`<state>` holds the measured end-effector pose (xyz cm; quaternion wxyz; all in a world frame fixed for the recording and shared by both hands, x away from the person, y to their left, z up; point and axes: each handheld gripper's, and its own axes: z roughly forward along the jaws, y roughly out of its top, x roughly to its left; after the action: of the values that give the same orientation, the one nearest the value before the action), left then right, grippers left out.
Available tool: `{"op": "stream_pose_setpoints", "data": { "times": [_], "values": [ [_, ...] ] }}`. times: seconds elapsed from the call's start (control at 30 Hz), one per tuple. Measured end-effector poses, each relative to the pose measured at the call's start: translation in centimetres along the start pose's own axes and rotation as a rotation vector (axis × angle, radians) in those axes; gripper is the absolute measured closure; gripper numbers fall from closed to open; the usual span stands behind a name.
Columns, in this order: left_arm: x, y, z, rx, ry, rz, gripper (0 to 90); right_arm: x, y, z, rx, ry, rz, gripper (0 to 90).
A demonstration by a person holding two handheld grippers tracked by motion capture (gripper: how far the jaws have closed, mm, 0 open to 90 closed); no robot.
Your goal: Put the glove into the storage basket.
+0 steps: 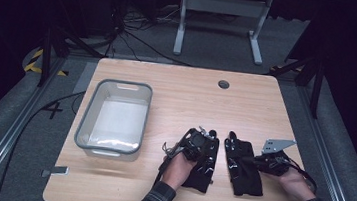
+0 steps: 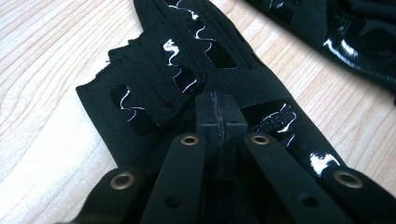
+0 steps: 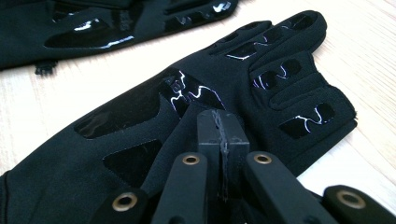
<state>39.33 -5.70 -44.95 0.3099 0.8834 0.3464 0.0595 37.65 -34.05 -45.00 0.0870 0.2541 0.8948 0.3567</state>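
**Both tongs closed over the pair of gloves**

Wooden table (image 1: pixel 182 96) is carrying a grey bin (image 1: pixel 114 116) at its left, standing well apart from your work. From above, you are holding the left gripper (image 1: pixel 201 142) over the left glove (image 1: pixel 204 166) and the right gripper (image 1: pixel 266 161) over the right glove (image 1: pixel 244 170), the gloves lying flat just beside each other.

Left gripper view: your jaws are sitting shut together over the glove's palm (image 2: pixel 187 70), seemingly pinching fabric, though I cannot tell.

Right gripper view: the jaws are likewise closed over the other glove (image 3: pixel 154 116), probably readying a lift.
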Motion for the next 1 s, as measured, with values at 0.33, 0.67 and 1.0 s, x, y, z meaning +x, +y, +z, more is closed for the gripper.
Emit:
{"op": "stream_pose_setpoints", "data": {
  "times": [0.33,0.67,1.0],
  "values": [
    [-0.4,0.2,0.3,-0.005,-0.018,0.003,89.8,0.6,0.7,0.7,0.005,0.022,-0.021,90.0],
    [-0.6,0.4,0.4,-0.008,-0.038,0.007,89.6,0.9,1.3,1.2,0.007,0.03,-0.042,90.0],
    [-0.5,-0.7,-2.2,-0.045,-0.031,0.004,71.0,0.3,0.7,-0.4,-0.031,0.01,-0.017,89.9]
  ]
}}
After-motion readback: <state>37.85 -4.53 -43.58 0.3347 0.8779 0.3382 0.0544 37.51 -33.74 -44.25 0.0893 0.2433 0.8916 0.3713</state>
